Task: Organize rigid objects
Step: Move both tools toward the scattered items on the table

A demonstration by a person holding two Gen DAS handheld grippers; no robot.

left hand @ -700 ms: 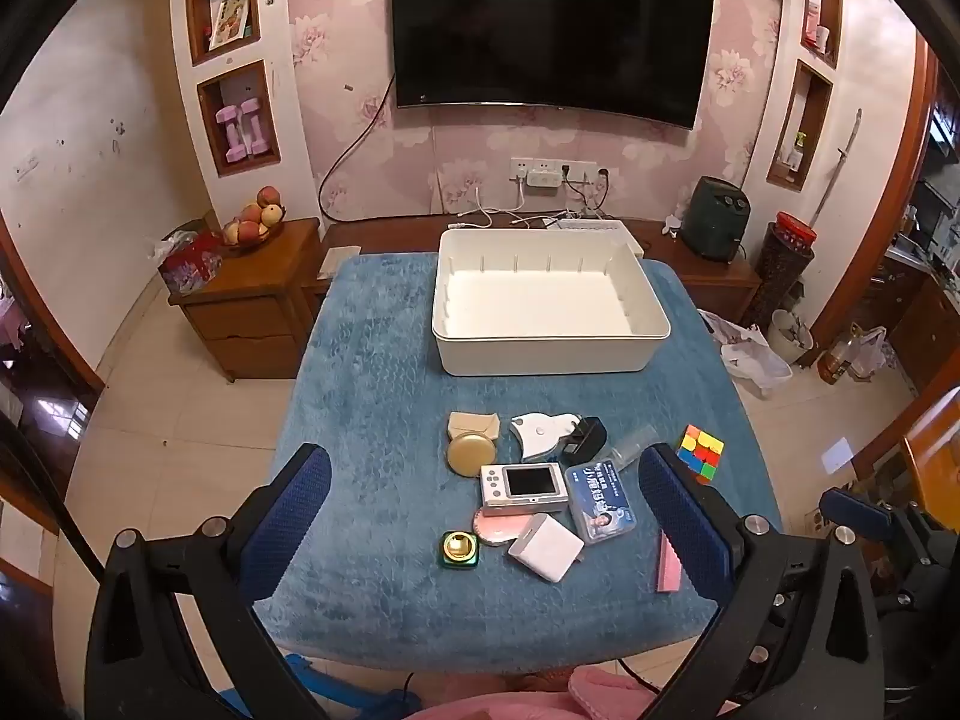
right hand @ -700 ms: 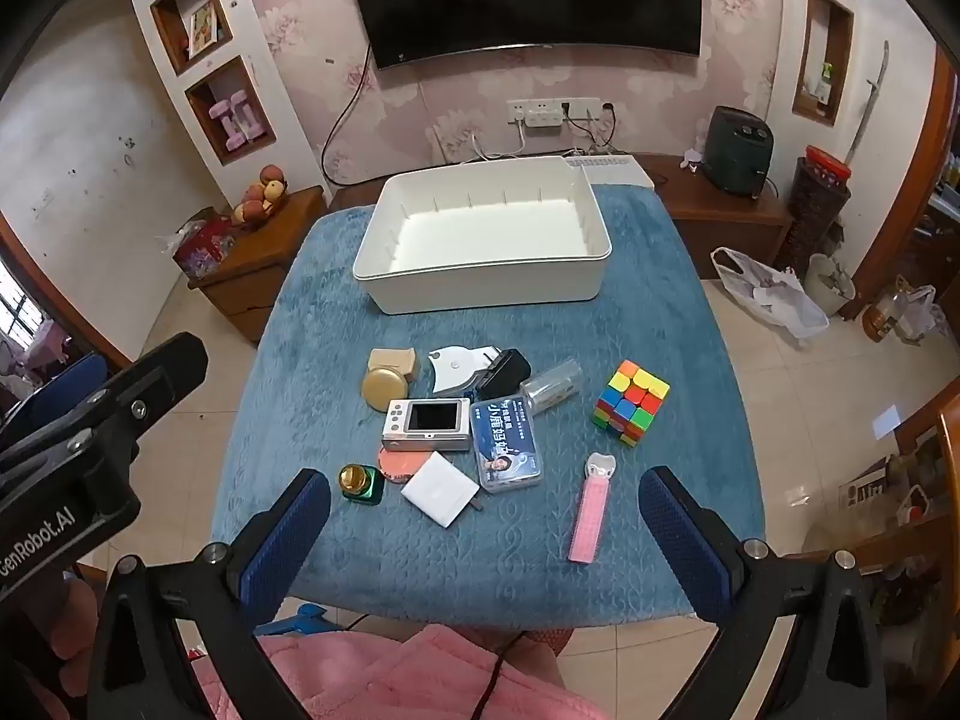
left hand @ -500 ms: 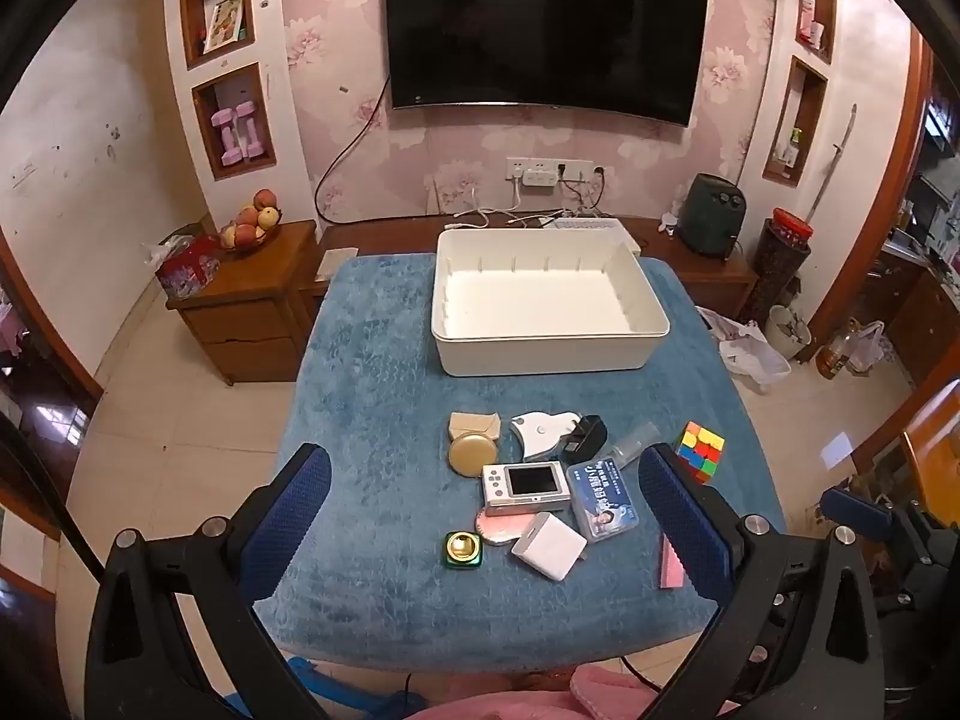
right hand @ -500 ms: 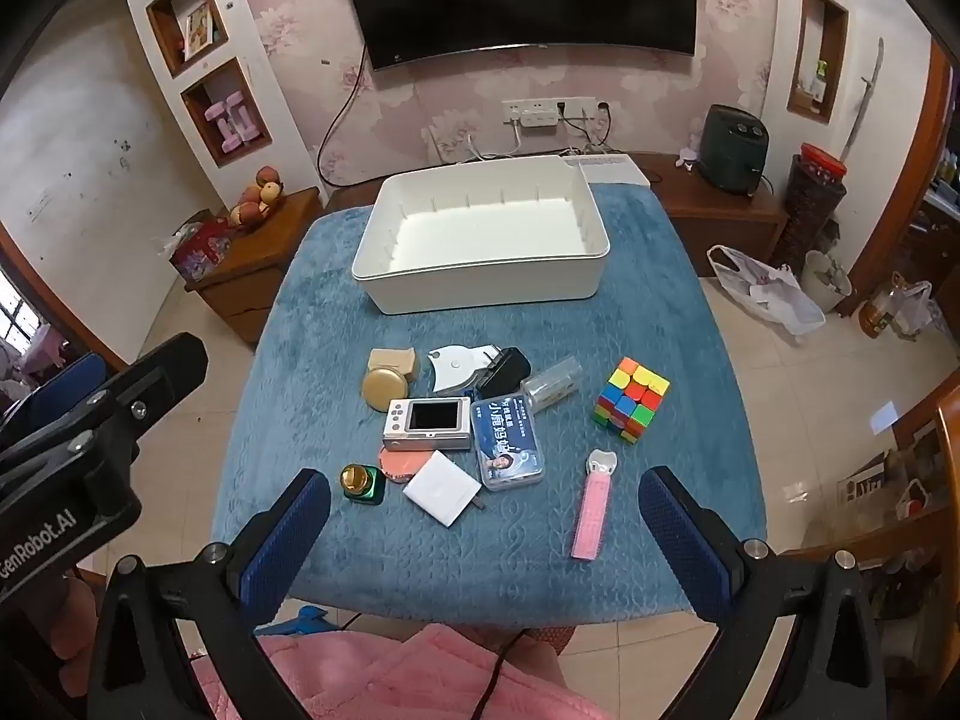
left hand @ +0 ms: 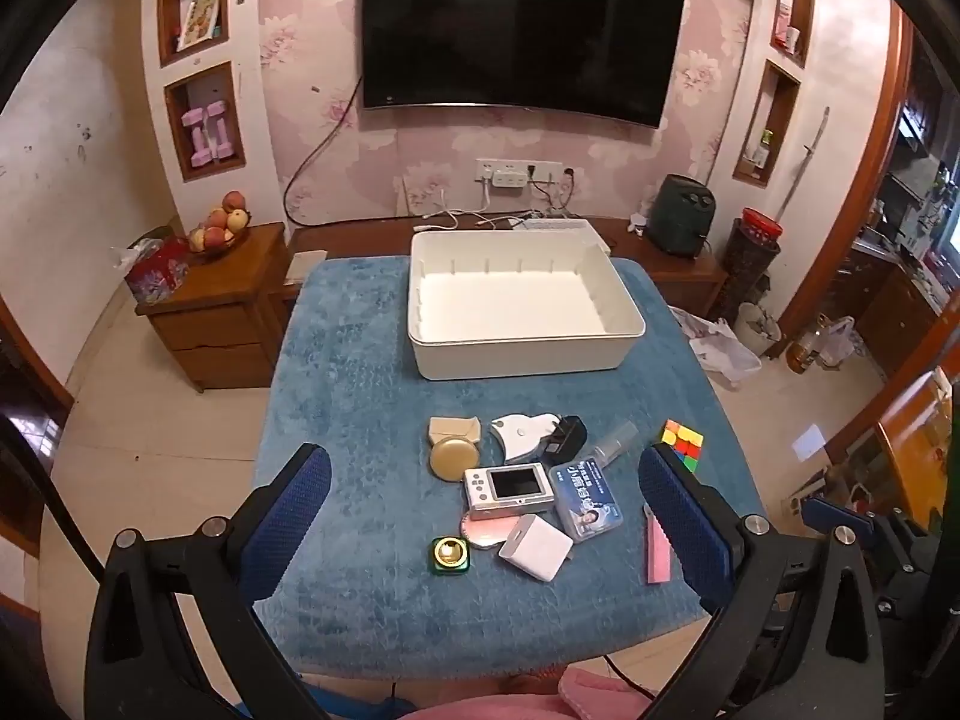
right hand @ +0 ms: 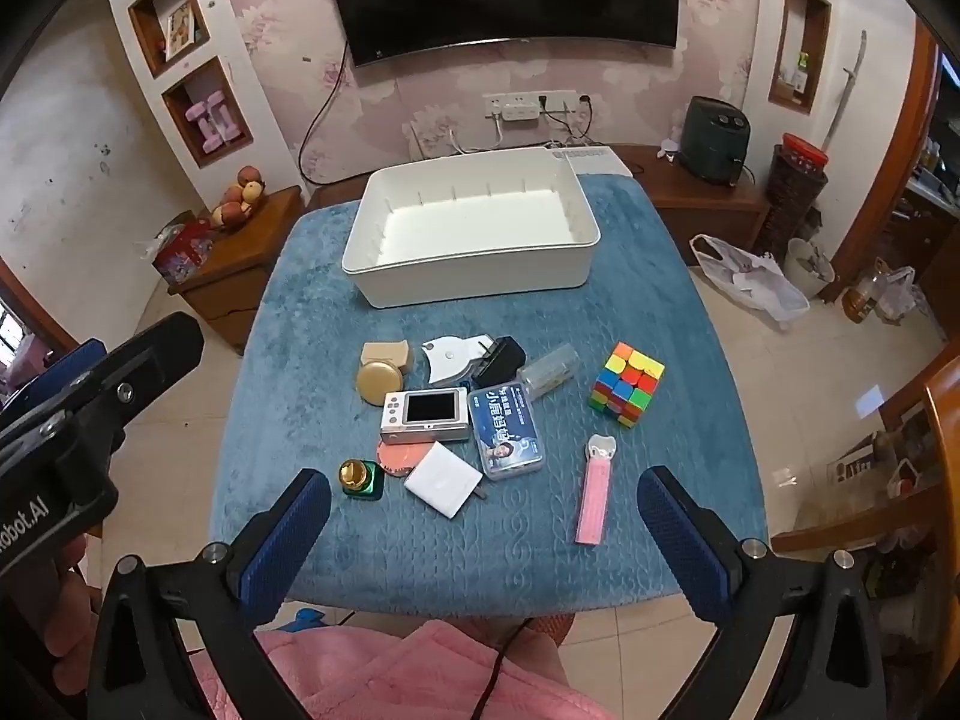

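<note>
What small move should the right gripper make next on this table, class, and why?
Probably lower the open right gripper toward the pink strip. It lies alone nearest that gripper, clear of the cluttered pile, and the white bin holds nothing yet, so sorting has not begun.

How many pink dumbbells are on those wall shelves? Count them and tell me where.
2 pink dumbbells, side by side in the lower wall niche left of the TV; none appears hidden.
</note>
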